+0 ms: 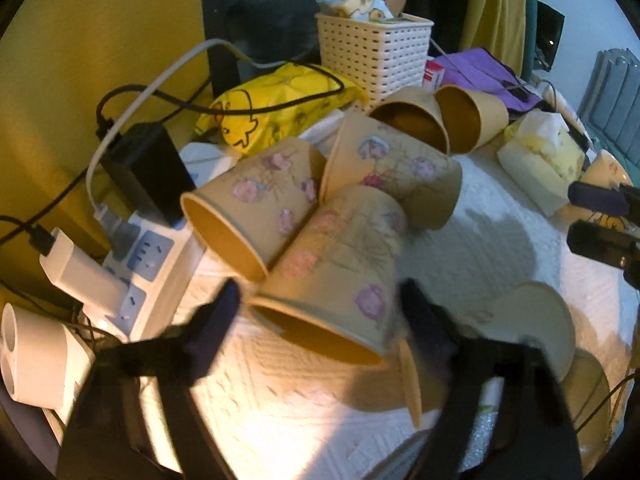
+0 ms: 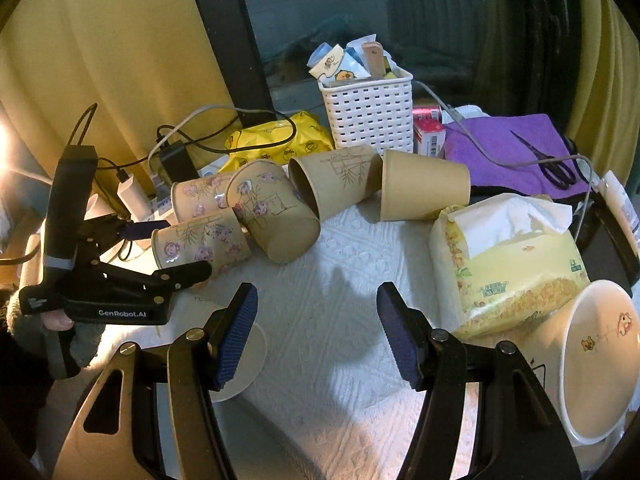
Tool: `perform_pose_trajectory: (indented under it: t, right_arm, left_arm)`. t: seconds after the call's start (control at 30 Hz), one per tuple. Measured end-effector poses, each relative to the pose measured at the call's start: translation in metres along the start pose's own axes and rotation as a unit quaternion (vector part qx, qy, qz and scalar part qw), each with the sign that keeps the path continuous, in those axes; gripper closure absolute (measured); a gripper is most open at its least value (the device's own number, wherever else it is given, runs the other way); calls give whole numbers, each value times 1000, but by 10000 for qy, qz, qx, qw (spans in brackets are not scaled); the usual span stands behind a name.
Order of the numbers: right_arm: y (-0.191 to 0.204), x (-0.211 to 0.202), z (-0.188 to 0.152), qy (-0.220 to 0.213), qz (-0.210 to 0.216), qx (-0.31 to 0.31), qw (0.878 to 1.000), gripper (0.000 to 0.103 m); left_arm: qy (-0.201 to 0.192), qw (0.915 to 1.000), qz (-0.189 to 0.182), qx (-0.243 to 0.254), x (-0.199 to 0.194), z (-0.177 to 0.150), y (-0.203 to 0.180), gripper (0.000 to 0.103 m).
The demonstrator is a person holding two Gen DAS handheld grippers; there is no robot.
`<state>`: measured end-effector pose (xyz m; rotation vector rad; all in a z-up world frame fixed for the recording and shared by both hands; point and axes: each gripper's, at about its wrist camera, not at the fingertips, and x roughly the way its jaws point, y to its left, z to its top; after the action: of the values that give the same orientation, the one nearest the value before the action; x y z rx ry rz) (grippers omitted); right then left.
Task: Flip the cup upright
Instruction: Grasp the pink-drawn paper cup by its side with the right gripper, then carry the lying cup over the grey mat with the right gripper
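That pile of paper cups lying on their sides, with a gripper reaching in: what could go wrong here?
1. The near cup leans against two floral cups; lifting it with the left gripper may send them rolling.
2. The power strip and its cables lie just beside the pile; a swinging cup or finger could snag them.
3. Its jaws are open around the cup's rim end; a hard squeeze might crush the paper.

basket (image 2: 370, 114) behind cups (image 2: 304, 196), tissue pack (image 2: 508, 256) right.
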<state>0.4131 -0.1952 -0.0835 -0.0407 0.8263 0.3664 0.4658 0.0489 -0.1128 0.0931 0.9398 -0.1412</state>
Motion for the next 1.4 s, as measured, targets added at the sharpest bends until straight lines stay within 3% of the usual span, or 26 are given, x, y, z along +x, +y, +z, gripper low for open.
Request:
perform_pose_trajectory:
  t: [0.2,0.67,1.1,1.4]
  right_arm:
    - [1,-12,0,-71,-46,29,10000,38]
    - [22,-72,-8,-398,-133,-53,9991,38]
    - [58,-120,-67,-339,14,-135,9993,38]
    - [64,-137,-123,-108,196,-14,9997,38]
  left_arm:
    - [-154,9998,-53,-104,-14,1,3,27]
    - [-793,9966,-197,-101,-101,-16,-11,27]
    - [-911,9940,-606,73,-180,-104,-64,27]
    - [-660,9944,-753,340,-188,-161,-105,27]
